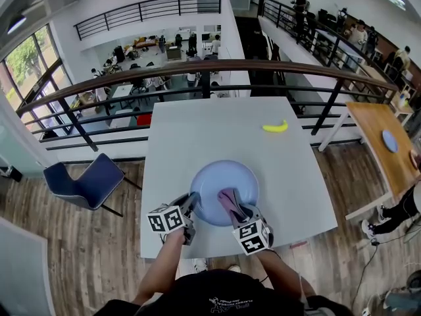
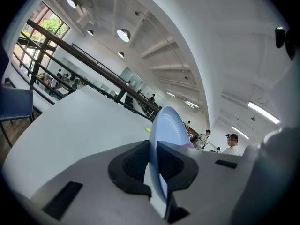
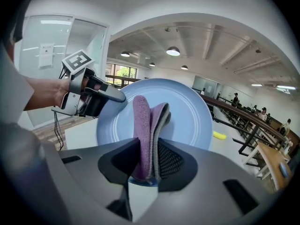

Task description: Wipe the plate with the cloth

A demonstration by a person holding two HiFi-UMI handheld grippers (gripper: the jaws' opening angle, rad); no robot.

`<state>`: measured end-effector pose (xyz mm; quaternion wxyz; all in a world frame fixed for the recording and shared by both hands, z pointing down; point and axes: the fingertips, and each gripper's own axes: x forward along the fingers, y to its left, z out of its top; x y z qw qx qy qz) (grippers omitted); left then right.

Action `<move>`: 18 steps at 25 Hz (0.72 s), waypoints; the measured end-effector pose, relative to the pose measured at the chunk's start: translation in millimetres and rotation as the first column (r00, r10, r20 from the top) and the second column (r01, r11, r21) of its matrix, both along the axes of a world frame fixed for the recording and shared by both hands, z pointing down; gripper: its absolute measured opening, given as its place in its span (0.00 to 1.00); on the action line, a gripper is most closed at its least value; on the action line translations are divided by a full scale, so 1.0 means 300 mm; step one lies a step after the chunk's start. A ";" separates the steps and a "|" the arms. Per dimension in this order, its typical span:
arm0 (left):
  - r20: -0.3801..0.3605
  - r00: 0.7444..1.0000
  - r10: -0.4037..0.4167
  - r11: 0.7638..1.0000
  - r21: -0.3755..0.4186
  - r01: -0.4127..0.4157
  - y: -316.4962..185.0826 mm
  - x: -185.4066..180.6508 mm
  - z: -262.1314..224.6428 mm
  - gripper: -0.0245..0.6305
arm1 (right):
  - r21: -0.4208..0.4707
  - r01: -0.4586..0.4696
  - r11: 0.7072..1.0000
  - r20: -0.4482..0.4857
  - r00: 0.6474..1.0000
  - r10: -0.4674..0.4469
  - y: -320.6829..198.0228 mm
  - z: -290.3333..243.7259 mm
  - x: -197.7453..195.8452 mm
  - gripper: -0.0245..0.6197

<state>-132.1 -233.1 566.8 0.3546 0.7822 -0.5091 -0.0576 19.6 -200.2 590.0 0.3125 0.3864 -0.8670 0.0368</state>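
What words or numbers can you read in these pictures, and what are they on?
No text here can be read.
White print on the person's black shirt: too small to read.
Paper sheet on the glass wall: blurred, unreadable.
Marker cubes: black-and-white square patterns only, no words.

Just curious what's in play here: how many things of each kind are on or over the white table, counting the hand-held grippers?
Blue plate: 1
Purple cloth: 1
Banana: 1
Grippers: 2 (left gripper, right gripper)
Total: 5
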 end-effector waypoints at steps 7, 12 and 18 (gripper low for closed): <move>0.005 1.000 -0.001 1.000 0.004 0.001 0.012 -0.006 -0.009 0.10 | 0.011 -0.103 0.995 0.036 0.994 0.103 -0.069 -0.018 0.088 0.20; 0.006 1.000 0.006 1.000 0.004 -0.006 0.024 -0.009 0.008 0.10 | 0.006 -0.171 0.985 0.077 0.982 0.170 -0.094 -0.025 0.120 0.20; 0.011 1.000 0.013 1.000 0.005 -0.013 0.045 -0.025 -0.003 0.10 | 0.036 -0.202 0.979 0.070 0.977 0.199 -0.109 -0.042 0.130 0.20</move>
